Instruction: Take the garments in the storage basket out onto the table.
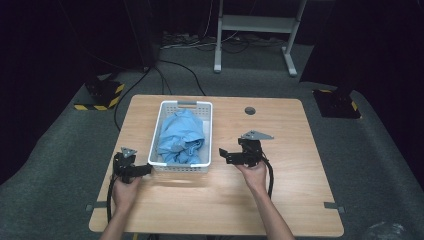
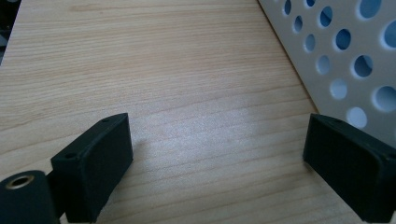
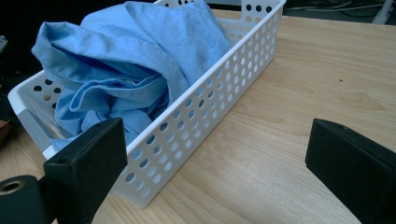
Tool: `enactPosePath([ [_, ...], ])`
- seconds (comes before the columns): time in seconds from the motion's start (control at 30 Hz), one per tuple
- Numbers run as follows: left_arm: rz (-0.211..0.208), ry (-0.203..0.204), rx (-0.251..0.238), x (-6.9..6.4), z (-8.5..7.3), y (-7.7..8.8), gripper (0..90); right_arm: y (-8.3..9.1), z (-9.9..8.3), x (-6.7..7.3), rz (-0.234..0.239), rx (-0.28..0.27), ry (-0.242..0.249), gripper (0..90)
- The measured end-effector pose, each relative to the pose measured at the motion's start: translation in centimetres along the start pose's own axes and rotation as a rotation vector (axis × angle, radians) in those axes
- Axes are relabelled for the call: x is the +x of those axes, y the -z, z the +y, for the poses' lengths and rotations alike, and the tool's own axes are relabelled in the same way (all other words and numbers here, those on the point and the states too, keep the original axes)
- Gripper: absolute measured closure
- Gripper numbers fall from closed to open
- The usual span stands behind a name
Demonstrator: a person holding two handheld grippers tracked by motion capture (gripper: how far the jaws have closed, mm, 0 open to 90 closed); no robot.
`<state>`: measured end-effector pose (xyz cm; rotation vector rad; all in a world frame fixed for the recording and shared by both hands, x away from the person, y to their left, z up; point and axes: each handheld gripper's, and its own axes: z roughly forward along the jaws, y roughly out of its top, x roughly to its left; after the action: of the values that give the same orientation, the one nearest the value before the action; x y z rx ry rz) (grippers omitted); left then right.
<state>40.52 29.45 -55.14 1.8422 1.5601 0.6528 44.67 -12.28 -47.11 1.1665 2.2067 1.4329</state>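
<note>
A white perforated basket [image 1: 207, 133] stands on the wooden table [image 1: 280, 200], left of centre, with a crumpled light blue cloth [image 1: 180, 137] piled inside. The same basket [image 3: 219, 88] and cloth [image 3: 135, 60] lie close ahead in the right gripper view. My left gripper [image 1: 145, 170] rests low beside the basket's near left corner, open, with bare wood between its jaws; the basket wall [image 2: 345, 56] runs along its right side. My right gripper [image 1: 224, 155] is held just right of the basket, pointing toward it, open and holding nothing.
A small dark round hole [image 1: 250, 110] sits in the tabletop near the far edge. Grey carpet surrounds the table, with a white metal frame [image 1: 255, 30] and cables beyond. Yellow-black striped bases [image 1: 102, 95] stand at the far left and right.
</note>
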Motion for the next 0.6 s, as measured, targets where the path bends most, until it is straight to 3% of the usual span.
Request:
enactPosePath([
  [0.6, 0.005, -0.005, 0.003, -0.1, 0.0, 0.0, 8.4, -0.8, 1.0, 1.1, 0.031, -0.018, 0.024, 5.4],
])
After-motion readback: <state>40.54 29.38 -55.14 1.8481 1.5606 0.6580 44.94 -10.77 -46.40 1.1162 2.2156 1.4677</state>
